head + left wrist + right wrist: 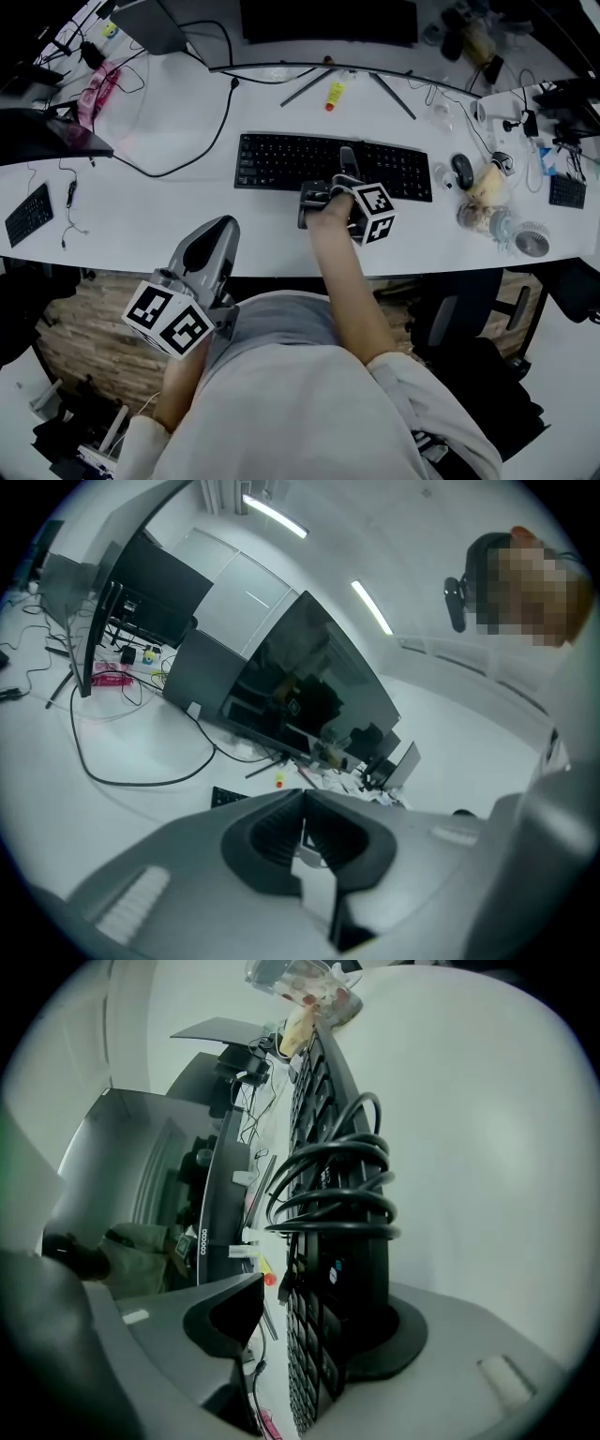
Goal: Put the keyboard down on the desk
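Note:
The black keyboard lies flat on the white desk, in front of the monitor stand. My right gripper reaches over its near edge around the middle. In the right gripper view the keyboard stands between the jaws, with a coiled black cable on it. The right gripper is open: one pad is clear of the keys, the other side lies against the keyboard. My left gripper hovers low by the person's lap, off the desk. Its jaws are shut on nothing.
A black mouse sits right of the keyboard, with a jar and bag and a small fan beyond. A yellow tube lies behind, a black cable loops at left, and a small keypad sits far left.

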